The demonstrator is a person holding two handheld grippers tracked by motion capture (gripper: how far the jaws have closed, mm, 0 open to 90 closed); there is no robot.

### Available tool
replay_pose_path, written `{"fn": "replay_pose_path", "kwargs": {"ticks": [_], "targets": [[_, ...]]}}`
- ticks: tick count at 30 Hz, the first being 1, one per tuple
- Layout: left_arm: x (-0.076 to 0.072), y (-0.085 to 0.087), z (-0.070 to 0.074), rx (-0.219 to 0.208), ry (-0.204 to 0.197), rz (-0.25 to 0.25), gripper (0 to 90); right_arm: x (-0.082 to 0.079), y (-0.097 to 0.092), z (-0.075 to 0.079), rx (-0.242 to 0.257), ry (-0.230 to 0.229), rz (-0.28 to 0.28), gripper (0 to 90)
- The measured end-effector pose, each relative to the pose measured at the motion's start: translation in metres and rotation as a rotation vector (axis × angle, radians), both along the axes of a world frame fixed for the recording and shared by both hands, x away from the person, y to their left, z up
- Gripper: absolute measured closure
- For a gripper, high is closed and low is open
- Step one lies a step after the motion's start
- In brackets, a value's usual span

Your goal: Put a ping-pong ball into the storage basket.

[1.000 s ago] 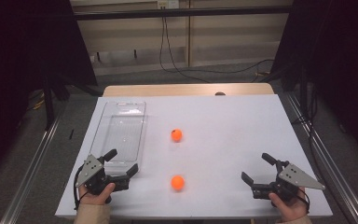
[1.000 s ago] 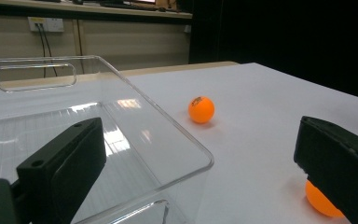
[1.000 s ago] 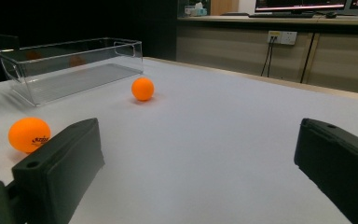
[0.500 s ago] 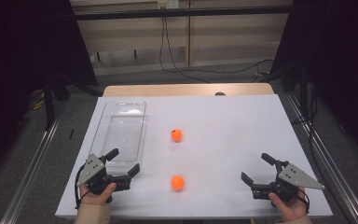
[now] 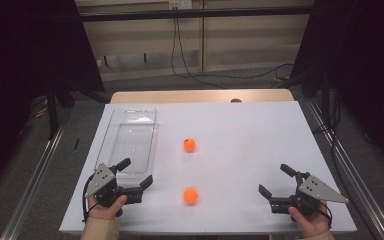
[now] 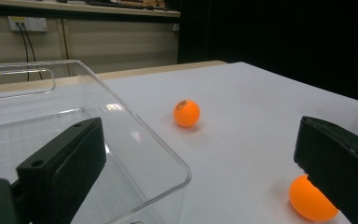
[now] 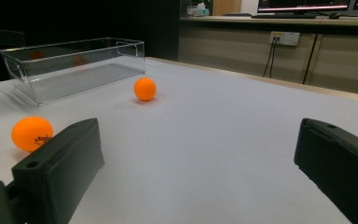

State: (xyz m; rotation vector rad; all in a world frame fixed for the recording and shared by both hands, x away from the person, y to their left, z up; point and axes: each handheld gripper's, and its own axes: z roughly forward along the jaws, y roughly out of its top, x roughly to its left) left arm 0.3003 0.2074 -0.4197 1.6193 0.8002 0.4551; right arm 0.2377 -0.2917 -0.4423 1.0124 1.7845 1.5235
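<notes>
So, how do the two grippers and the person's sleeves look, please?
Each of the left gripper and the right gripper is black, with two blocky black jaws that have small round holes near their ends. A grey three-cornered plate sits on top of each, marked with a few dark dots. A thin black cable loops beside each hand. The left sleeve is beige.

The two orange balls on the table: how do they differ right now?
The near ball lies between the two grippers, by the left gripper; the far ball sits farther up the table, beside the clear tray. The near ball shows dark print on its side in the right gripper view. Both are orange, the same size, and untouched.
</notes>
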Motion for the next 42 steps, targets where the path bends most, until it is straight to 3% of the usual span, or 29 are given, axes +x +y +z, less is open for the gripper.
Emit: {"fn": "replay_pose_path", "kwargs": {"ticks": [42], "targets": [[0.002, -0.016, 0.004, -0.001, 0.023, -0.069, 2.1, 0.0, 0.001, 0.0, 0.005, -0.002, 0.01, 0.5]]}}
